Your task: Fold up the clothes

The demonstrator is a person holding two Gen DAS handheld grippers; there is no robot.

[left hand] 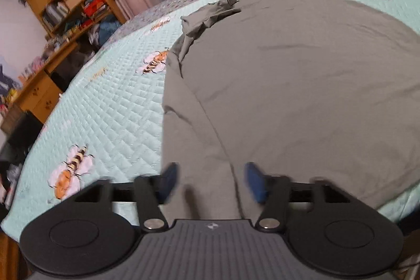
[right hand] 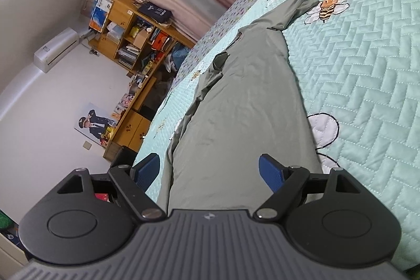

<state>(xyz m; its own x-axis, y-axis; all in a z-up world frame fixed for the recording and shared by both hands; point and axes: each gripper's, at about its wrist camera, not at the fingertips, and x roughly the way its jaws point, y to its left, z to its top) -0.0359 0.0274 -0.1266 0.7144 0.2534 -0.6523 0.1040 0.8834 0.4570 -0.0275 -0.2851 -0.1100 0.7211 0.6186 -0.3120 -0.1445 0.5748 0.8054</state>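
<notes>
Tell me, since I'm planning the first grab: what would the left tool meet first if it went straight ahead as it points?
Most likely the grey-green garment spread on the quilted bedspread. The left tool is open with cloth directly ahead, though its height above the fabric is unclear.

shirt (left hand: 302, 85): plain grey-green
quilt (left hand: 110, 106): mint, w/ orange/black bees
finger pads (right hand: 270, 171): blue
shelf (right hand: 131, 36): wood-tone

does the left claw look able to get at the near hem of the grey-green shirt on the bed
Probably yes: the left claw is open, right over the grey-green cotton shirt near its bottom hem, with nothing between its fingers and the fabric on the mint quilted bedspread.
</notes>
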